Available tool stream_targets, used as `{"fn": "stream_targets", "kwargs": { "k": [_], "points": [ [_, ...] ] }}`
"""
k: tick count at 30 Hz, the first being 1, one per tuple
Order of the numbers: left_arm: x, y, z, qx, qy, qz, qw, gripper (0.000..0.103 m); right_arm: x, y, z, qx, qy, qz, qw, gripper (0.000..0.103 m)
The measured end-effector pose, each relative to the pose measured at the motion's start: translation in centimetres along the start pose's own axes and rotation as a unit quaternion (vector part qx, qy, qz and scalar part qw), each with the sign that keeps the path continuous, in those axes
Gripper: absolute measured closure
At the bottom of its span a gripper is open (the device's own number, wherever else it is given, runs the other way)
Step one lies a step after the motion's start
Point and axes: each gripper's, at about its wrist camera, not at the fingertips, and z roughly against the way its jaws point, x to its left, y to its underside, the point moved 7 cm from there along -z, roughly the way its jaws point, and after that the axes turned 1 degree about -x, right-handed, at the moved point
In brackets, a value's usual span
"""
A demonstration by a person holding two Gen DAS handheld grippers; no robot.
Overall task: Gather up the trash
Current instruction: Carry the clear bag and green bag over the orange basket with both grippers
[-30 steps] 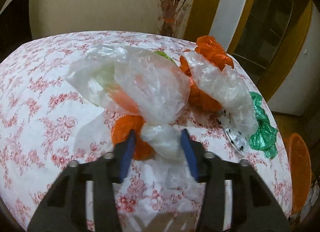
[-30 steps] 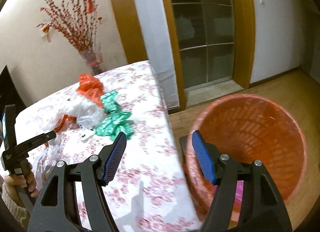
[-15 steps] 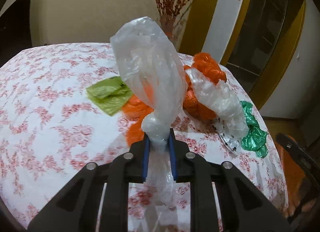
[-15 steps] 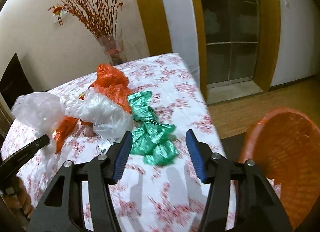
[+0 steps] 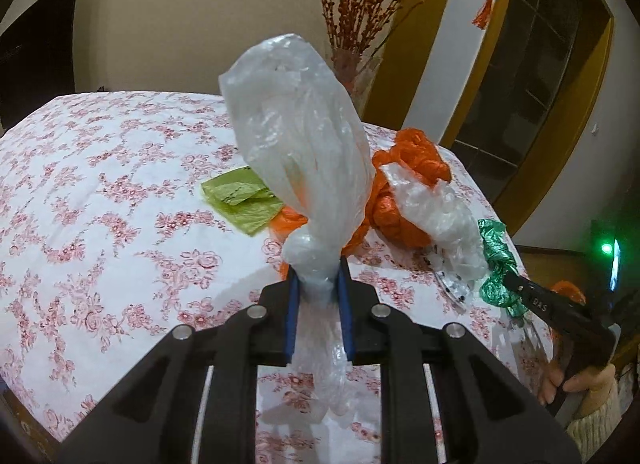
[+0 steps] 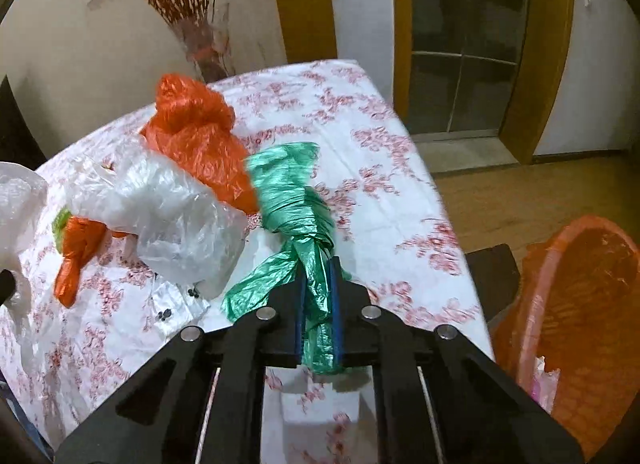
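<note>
Right gripper (image 6: 318, 284) now clamps green bag (image 6: 292, 192), left gripper (image 5: 318, 288) grips clear bag (image 5: 300, 144), floral tablecloth (image 5: 100, 204).

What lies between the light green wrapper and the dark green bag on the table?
In the left wrist view, an orange bag and a crumpled clear bag lie between the light green wrapper and the dark green bag.

A table (image 5: 100, 192) wears a white cloth with red flowers. Behind it stands a glass vase (image 6: 208, 48) of red twigs; right of it, a wood-framed glass door (image 6: 468, 40).

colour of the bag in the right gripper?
Green bag, pinched in the right gripper; clearest in the right wrist view.
</note>
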Motion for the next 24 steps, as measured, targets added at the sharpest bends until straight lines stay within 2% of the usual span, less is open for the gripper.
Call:
{"fn": "stream_targets", "kwargs": {
  "k": [12, 18, 24],
  "points": [
    [-6.7, 1.3, 0.6, 0.013, 0.059, -0.036, 0.9975, 0.085, -4.3, 0.2, 9.9, -0.099, 0.006, -0.04, 0.994, 0.095],
    [-12.3, 2.4, 1.2, 0.021, 0.11, -0.062, 0.9918, 0.085, -7.1, 0.5, 15.2, -0.154, 0.02, -0.067, 0.986, 0.095],
    [-17.6, 3.3, 1.6, 0.028, 0.156, -0.087, 0.9835, 0.084, -9.3, 1.2, 17.7, -0.182, 0.051, -0.08, 0.979, 0.095]
  ]
}}
